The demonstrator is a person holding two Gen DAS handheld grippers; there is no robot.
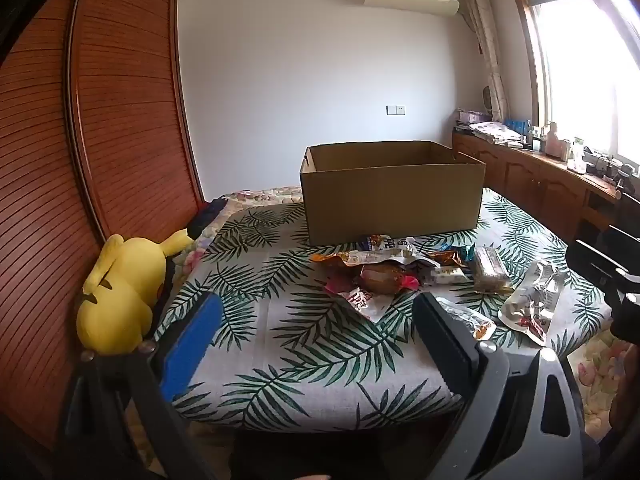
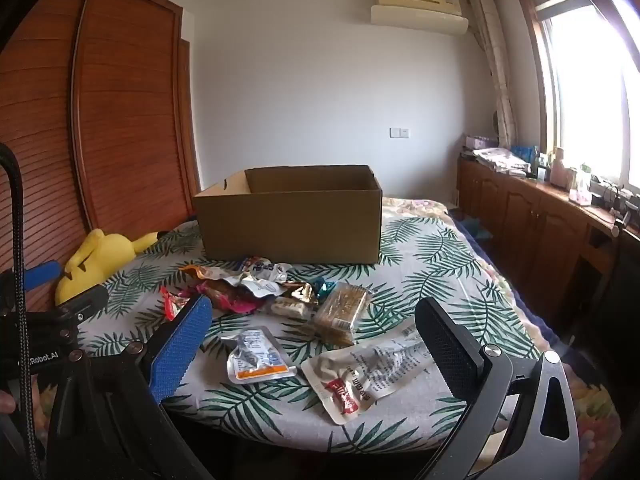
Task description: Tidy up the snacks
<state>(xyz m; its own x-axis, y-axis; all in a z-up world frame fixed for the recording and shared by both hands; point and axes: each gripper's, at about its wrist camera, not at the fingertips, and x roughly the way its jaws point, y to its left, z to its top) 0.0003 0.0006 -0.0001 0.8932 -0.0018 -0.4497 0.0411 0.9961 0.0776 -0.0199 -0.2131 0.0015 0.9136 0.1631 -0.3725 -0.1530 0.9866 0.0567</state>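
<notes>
An open cardboard box [image 1: 392, 190] [image 2: 290, 216] stands on the leaf-print cushion [image 1: 280, 352] [image 2: 432, 264]. In front of it lies a heap of snack packets [image 1: 384, 272] [image 2: 248, 286], with a clear cracker pack [image 2: 340, 312] [image 1: 490, 270], a small white pouch [image 2: 256, 356] and a large white pouch [image 2: 368, 376] [image 1: 532, 304] nearer me. My left gripper [image 1: 316, 320] hovers open above the cushion's near left part, short of the heap. My right gripper [image 2: 316, 328] is open too, with the two white pouches showing between its fingers, below them and untouched.
A yellow plush toy [image 1: 124, 292] [image 2: 100, 256] lies at the cushion's left edge against a slatted wooden wardrobe [image 1: 100, 128]. Low wooden cabinets [image 2: 532, 220] with clutter run along the right under a bright window. The left gripper [image 2: 60, 304] shows at the right wrist view's left edge.
</notes>
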